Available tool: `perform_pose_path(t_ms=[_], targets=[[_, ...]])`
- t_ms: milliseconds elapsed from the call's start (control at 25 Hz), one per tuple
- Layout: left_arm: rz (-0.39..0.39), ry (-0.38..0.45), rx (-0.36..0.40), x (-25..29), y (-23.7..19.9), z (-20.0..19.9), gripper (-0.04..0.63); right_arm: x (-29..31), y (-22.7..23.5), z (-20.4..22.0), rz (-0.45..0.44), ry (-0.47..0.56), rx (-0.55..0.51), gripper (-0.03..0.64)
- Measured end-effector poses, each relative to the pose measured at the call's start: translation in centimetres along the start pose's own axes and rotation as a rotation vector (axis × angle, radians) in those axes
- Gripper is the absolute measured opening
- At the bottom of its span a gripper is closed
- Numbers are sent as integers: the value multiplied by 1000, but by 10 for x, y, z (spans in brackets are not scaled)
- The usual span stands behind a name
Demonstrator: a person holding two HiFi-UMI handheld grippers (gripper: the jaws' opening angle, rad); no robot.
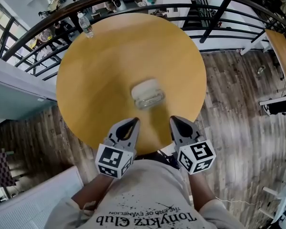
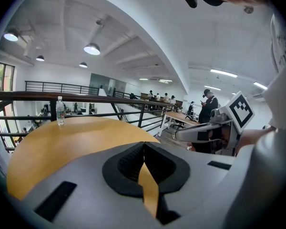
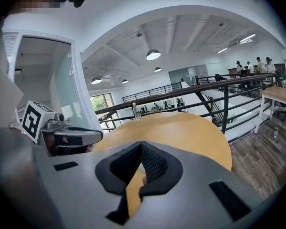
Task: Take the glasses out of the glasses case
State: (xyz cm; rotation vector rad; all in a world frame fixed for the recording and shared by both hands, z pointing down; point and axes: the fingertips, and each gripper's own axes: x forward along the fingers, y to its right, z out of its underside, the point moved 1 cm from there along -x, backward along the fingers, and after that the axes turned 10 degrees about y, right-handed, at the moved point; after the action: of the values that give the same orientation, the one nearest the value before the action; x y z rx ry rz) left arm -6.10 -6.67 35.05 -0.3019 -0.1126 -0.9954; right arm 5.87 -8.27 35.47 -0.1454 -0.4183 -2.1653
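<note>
A pale glasses case [image 1: 148, 93] lies near the middle of the round wooden table [image 1: 95, 75]. It is blurred, and I cannot tell whether glasses are inside. My left gripper [image 1: 135, 121] hangs over the table's near edge, just short of the case and to its left, with its jaws shut on nothing. My right gripper [image 1: 173, 119] is level with it on the right, also shut and empty. The left gripper view shows its jaws [image 2: 144, 143] closed tip to tip over the tabletop. In the right gripper view the jaws [image 3: 141, 144] meet the same way. The case does not show clearly in either gripper view.
A plastic water bottle [image 1: 86, 25] stands at the table's far left edge, also seen as the bottle [image 2: 60, 111] and the bottle [image 3: 137, 111]. A black railing [image 1: 214, 18] curves behind the table. Wooden floor [image 1: 243, 113] lies to the right, with a desk [image 1: 282, 51] beyond.
</note>
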Motion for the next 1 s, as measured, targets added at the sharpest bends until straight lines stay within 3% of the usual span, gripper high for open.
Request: perform_pose_path(t_ms=[1000], targets=[[131,-90,65,65,-47,28,25,58,31,18,18,-62,24,25]])
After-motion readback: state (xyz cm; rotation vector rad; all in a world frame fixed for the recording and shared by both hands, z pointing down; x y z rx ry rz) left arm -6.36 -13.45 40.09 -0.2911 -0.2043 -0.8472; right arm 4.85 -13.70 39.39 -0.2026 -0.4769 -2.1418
